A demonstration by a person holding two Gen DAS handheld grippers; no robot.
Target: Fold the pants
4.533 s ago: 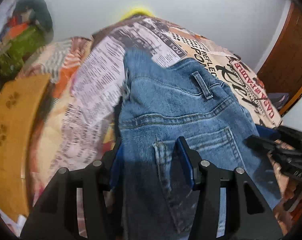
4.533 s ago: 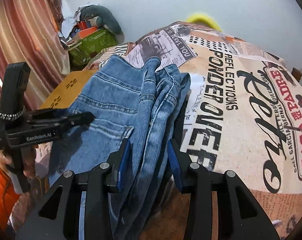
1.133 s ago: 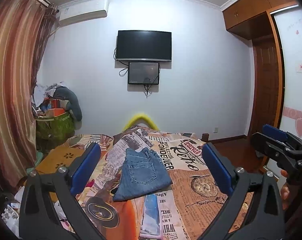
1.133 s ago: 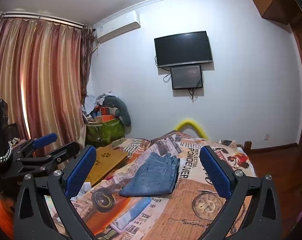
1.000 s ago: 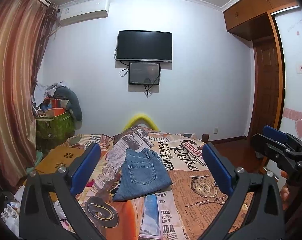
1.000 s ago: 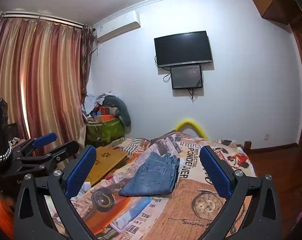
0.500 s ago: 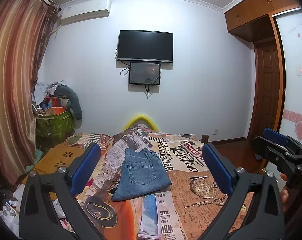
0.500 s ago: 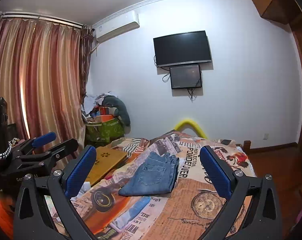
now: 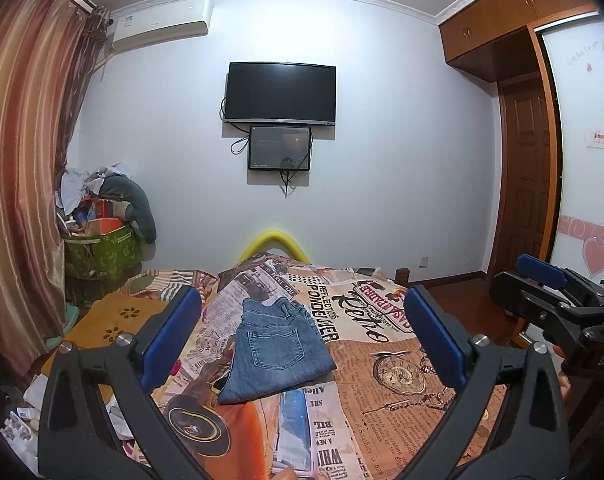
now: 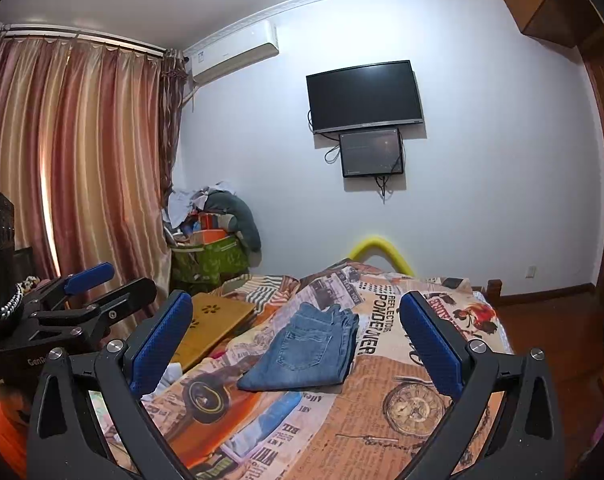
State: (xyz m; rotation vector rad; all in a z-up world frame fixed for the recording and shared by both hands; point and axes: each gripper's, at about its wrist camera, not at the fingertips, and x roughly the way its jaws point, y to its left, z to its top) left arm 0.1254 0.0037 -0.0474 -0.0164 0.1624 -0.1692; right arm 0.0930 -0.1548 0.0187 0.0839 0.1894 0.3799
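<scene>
The blue jeans [image 9: 271,350] lie folded into a compact stack on the bed [image 9: 390,360], back pocket up; in the right wrist view the jeans [image 10: 306,354] show the same flat stack. My left gripper [image 9: 297,338] is held well back from the bed, wide open, nothing between its blue pads. My right gripper [image 10: 295,344] is likewise open and empty, far from the jeans. Each gripper shows at the edge of the other's view: the right gripper [image 9: 542,292] and the left gripper [image 10: 97,288].
The bed carries a newspaper-print cover [image 10: 382,408]. A wooden lap tray [image 10: 213,320] lies at its left edge. A green box piled with clutter [image 10: 209,256] stands in the corner by the curtains [image 10: 73,168]. A TV [image 9: 281,94] hangs on the far wall; a wooden door [image 9: 526,184] is right.
About 4.5 s ago both grippers were close over the jeans, the left one's fingers around denim. Now both are open and pulled far back; over the last second the views shift only slightly.
</scene>
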